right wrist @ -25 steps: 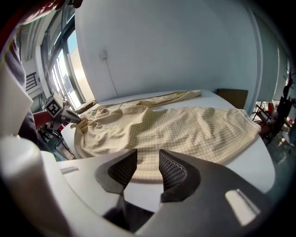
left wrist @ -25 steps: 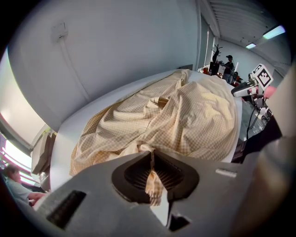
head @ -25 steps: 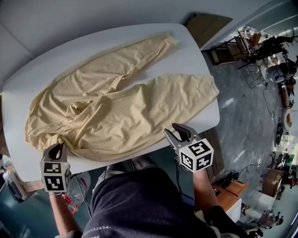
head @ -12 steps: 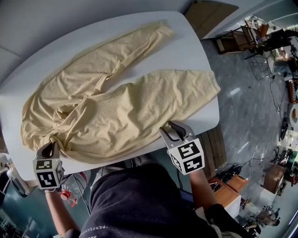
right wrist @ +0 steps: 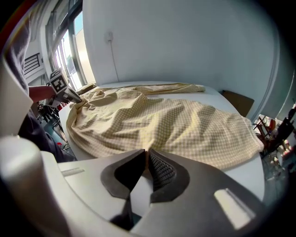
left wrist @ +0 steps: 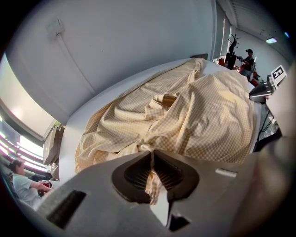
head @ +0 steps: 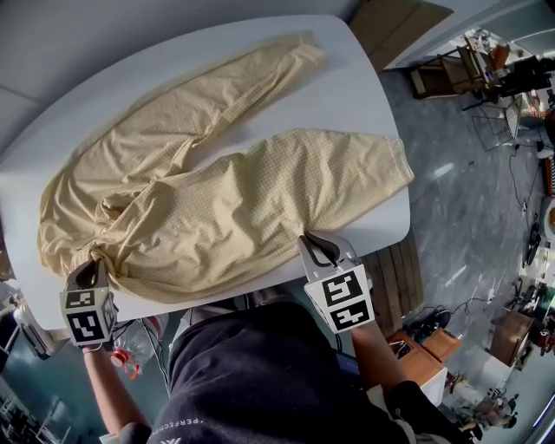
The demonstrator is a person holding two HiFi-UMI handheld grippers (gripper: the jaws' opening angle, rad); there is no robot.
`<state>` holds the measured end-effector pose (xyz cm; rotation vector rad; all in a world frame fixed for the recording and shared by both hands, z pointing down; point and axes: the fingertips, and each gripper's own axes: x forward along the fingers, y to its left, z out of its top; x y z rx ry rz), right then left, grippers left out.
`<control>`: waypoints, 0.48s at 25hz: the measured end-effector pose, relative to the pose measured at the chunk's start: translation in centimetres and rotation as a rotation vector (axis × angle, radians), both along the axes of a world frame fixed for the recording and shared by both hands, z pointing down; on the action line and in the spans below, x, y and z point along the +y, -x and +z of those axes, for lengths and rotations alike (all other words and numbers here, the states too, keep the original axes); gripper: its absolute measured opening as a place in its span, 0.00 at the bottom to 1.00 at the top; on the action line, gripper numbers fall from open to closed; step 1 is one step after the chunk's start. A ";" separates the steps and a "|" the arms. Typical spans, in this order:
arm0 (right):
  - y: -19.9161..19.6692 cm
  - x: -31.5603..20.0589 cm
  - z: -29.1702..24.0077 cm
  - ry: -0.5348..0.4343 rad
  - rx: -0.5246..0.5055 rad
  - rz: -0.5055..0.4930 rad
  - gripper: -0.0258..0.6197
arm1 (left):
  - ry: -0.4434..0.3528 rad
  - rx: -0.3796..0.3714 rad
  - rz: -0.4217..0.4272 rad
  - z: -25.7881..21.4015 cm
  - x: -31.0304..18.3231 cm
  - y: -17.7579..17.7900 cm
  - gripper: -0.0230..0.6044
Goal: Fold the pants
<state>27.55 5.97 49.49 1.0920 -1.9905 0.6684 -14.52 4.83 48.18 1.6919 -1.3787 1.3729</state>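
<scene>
Pale yellow checked pants lie spread on the white table, waist at the left and both legs running right. My left gripper is at the near left corner, shut on a bunched bit of the waist, and cloth shows between its pads. At the near edge of the nearer leg, the jaws of my right gripper are closing, and their tips pinch the edge of the cloth. The farther leg reaches the far right of the table.
The table's near edge runs just under both grippers, with the person's dark-clothed body close behind them. A wooden slatted stand sits below the table's right end. A brown board leans at the back right. Cluttered furniture stands on the grey floor at the right.
My right gripper has come a little down to the leg's near edge and its jaws have gone from wide open to closed on the cloth. The left gripper keeps its hold.
</scene>
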 end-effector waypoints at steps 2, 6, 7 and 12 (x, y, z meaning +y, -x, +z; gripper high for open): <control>0.1 0.1 0.1 0.026 -0.004 -0.014 0.06 | -0.008 -0.004 -0.006 -0.1 0.1 -0.1 0.08; 0.1 -0.2 -0.1 0.065 -0.046 -0.028 0.06 | -0.036 -0.009 -0.036 -0.6 0.3 0.2 0.08; 0.2 -0.3 -0.4 0.061 -0.054 -0.033 0.06 | -0.042 -0.009 -0.045 -0.8 0.4 0.2 0.08; 0.7 -1.8 -2.6 0.021 -0.087 -0.068 0.06 | -0.078 -0.008 -0.105 -1.6 0.9 0.4 0.07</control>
